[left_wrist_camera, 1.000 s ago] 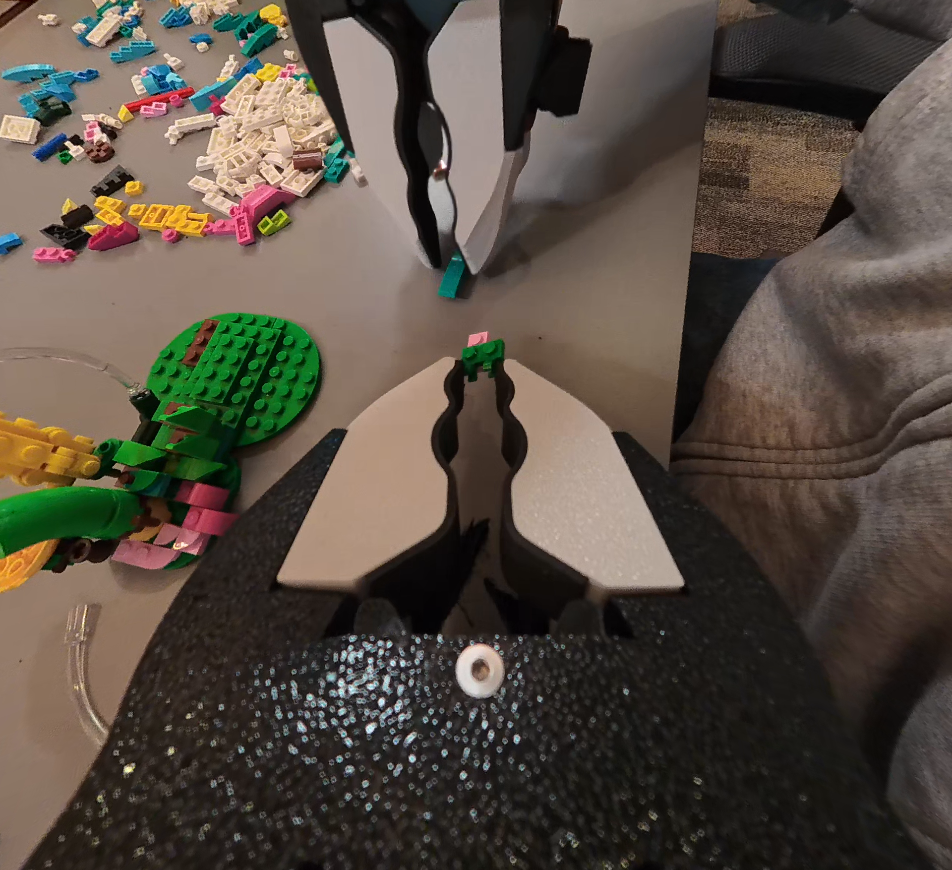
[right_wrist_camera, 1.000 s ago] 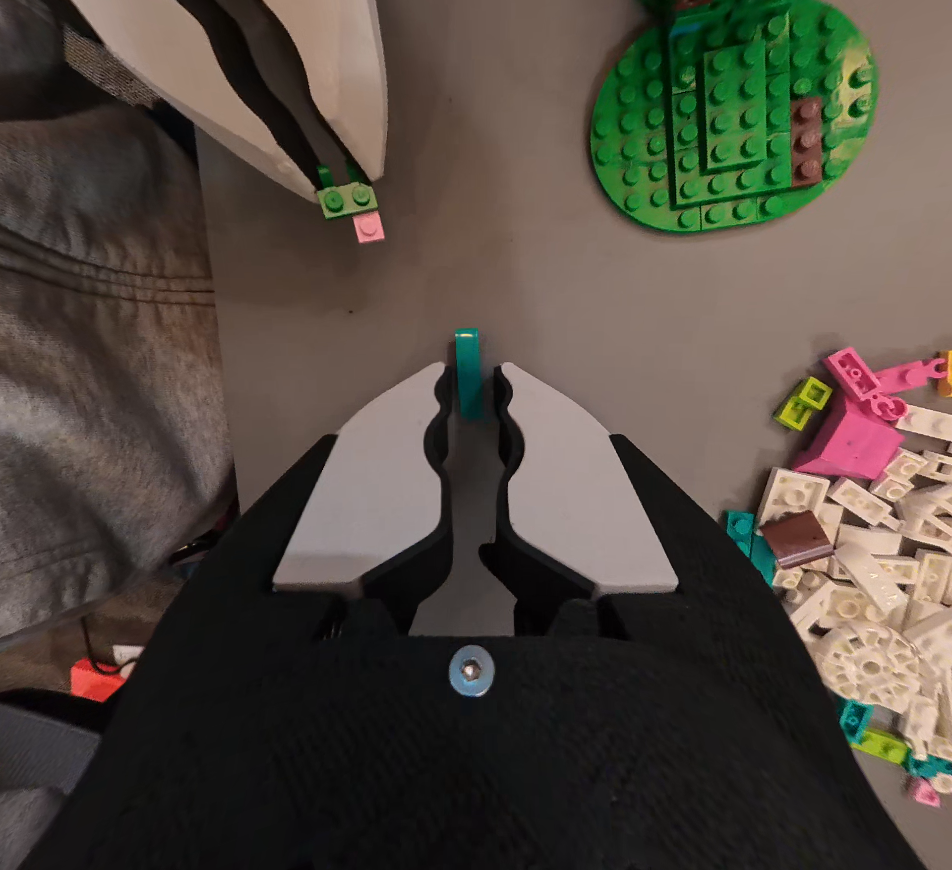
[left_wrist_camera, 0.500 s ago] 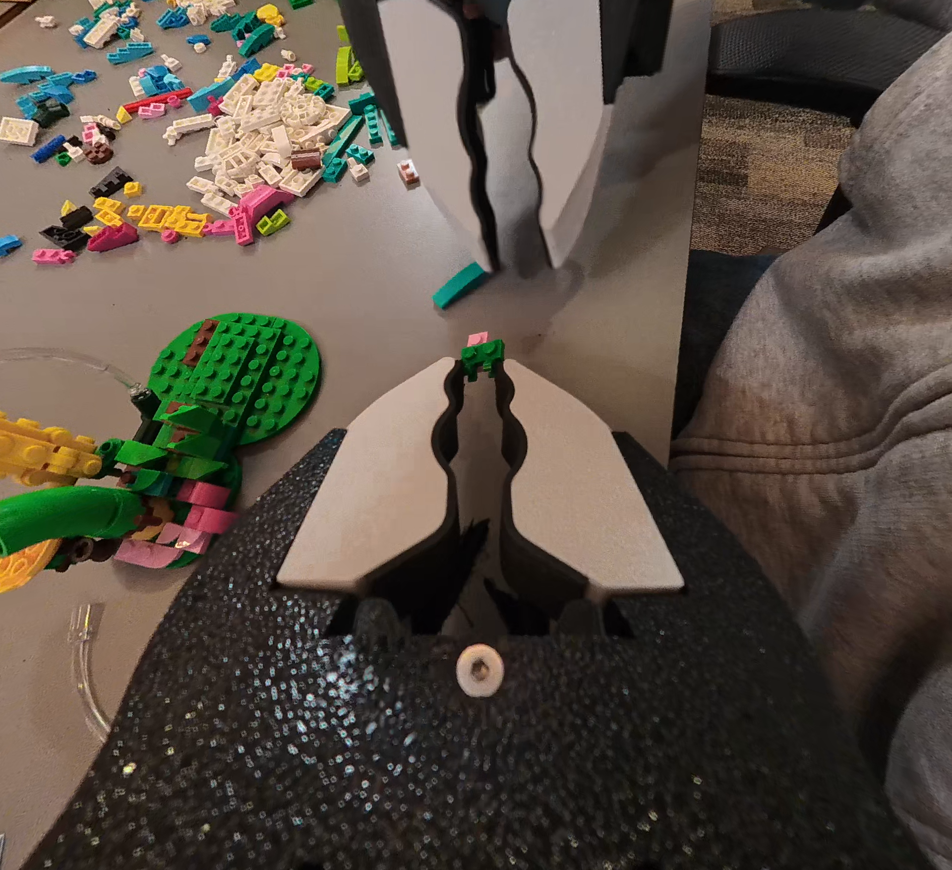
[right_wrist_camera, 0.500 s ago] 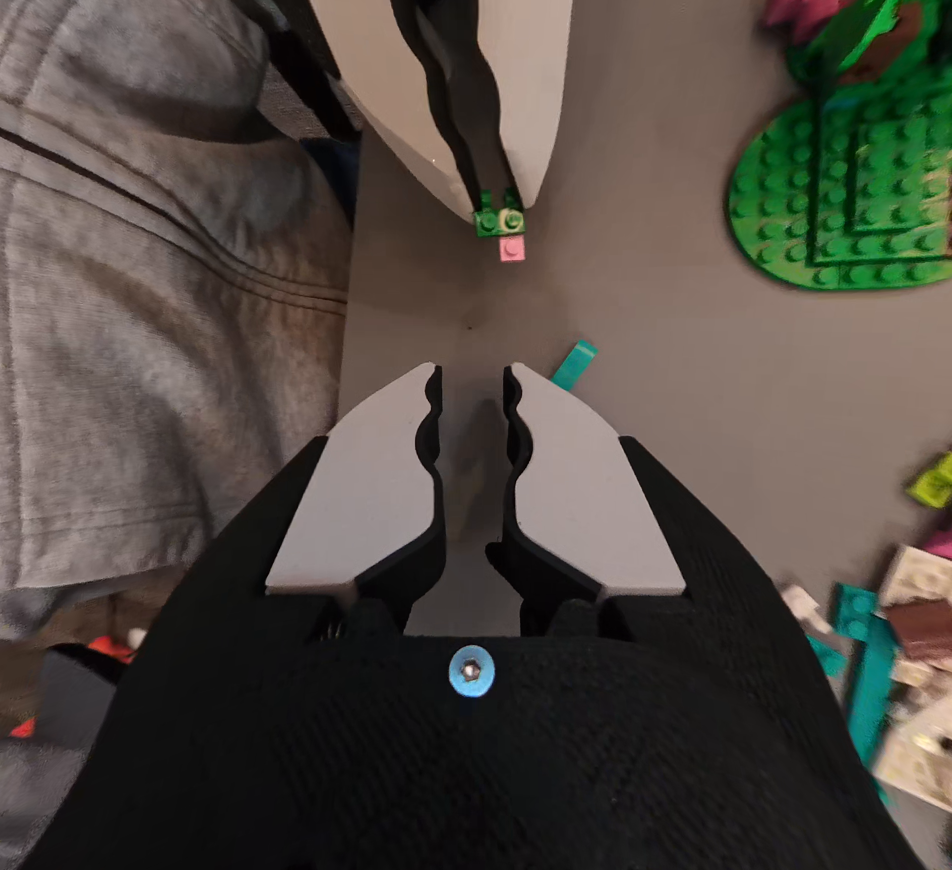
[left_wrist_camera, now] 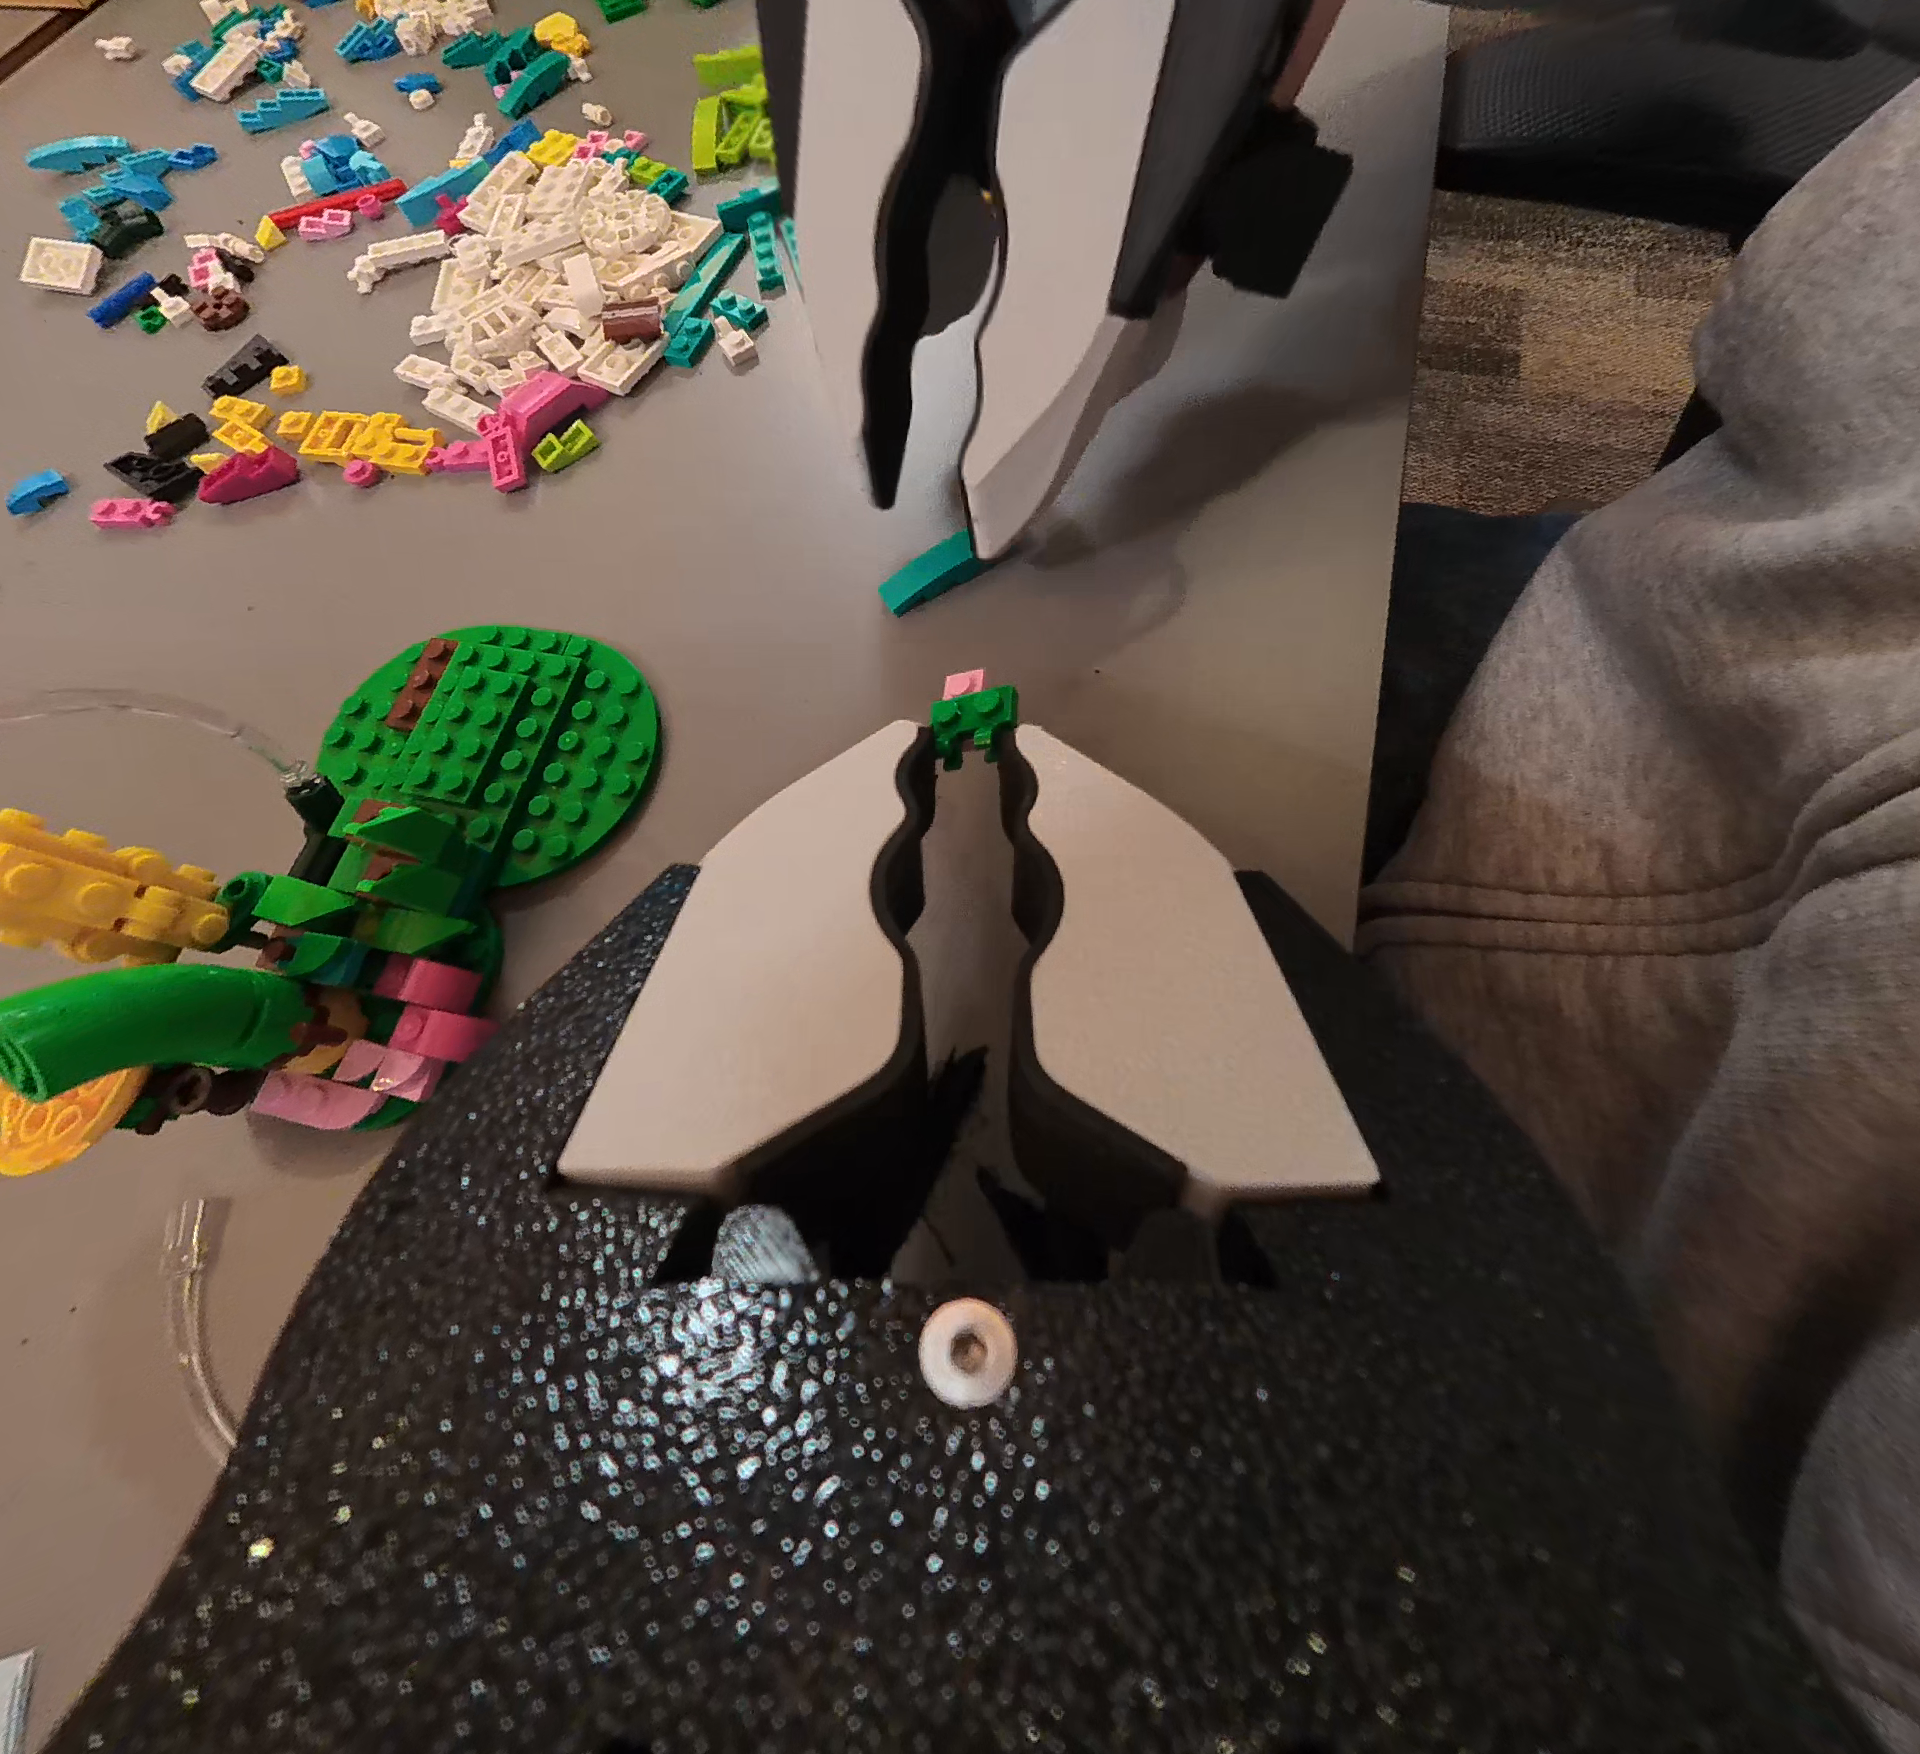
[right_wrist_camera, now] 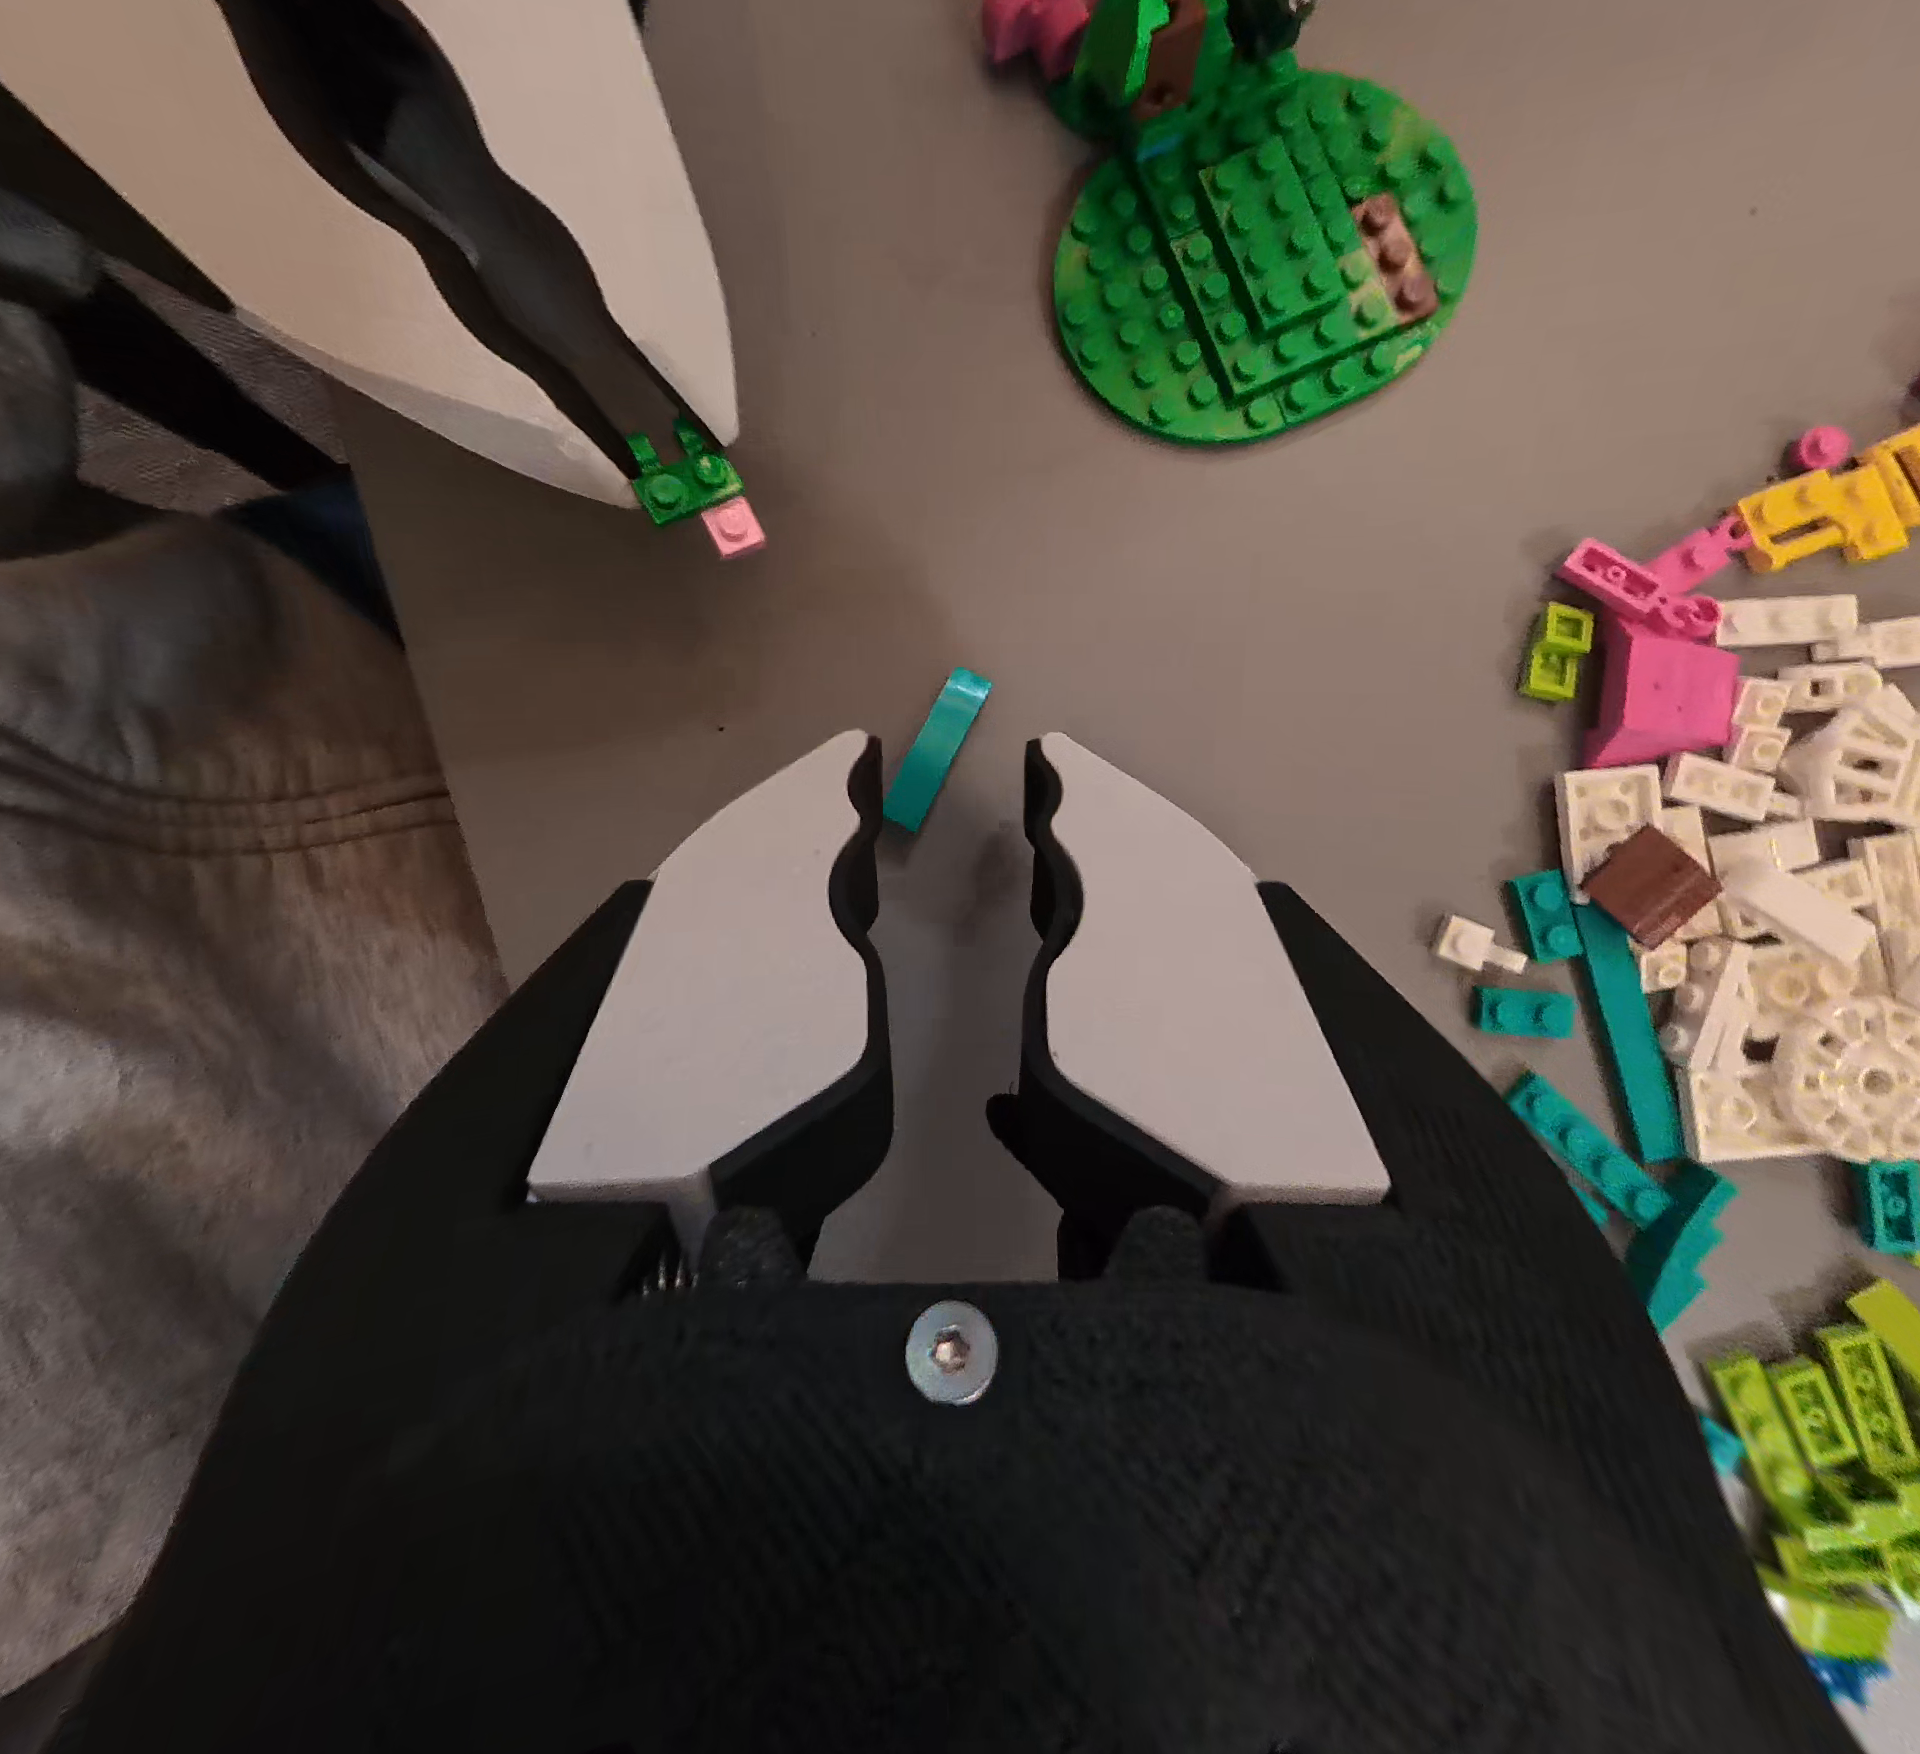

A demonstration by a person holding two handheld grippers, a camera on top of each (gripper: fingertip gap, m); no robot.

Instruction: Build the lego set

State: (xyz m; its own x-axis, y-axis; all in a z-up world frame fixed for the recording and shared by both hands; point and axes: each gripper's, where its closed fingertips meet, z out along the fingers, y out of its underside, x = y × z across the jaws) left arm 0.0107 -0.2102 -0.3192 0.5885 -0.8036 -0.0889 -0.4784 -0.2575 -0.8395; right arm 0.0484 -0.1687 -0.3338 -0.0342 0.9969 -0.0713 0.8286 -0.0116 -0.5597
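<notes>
My left gripper (left_wrist_camera: 972, 738) is shut on a small green plate (left_wrist_camera: 974, 715) with a pink stud piece (left_wrist_camera: 963, 684) fixed to its far end, and holds it just above the grey table (left_wrist_camera: 727, 582). It also shows in the right wrist view (right_wrist_camera: 681, 473), still holding the green plate (right_wrist_camera: 686, 491). My right gripper (right_wrist_camera: 951, 750) is open. Its fingers straddle a teal curved piece (right_wrist_camera: 935, 748) that lies flat on the table, close to the left finger (right_wrist_camera: 790, 831). In the left wrist view the right gripper (left_wrist_camera: 932, 525) comes down from above, with one tip on the teal piece (left_wrist_camera: 925, 577).
A round green baseplate (left_wrist_camera: 499, 748) with a green, pink and yellow plant model (left_wrist_camera: 312, 925) lies to the left. Heaps of loose white and coloured bricks (left_wrist_camera: 561, 291) lie beyond. The table edge (left_wrist_camera: 1392, 561) and a person's grey sweatshirt (left_wrist_camera: 1662, 873) are on the right. One gripper's finger ends stand about 6 cm off the other's.
A second ago my right gripper pinched the teal piece upright. The piece then left the grasp and fell flat. The gripper has opened wider and come back around it. The left gripper kept its hold.
</notes>
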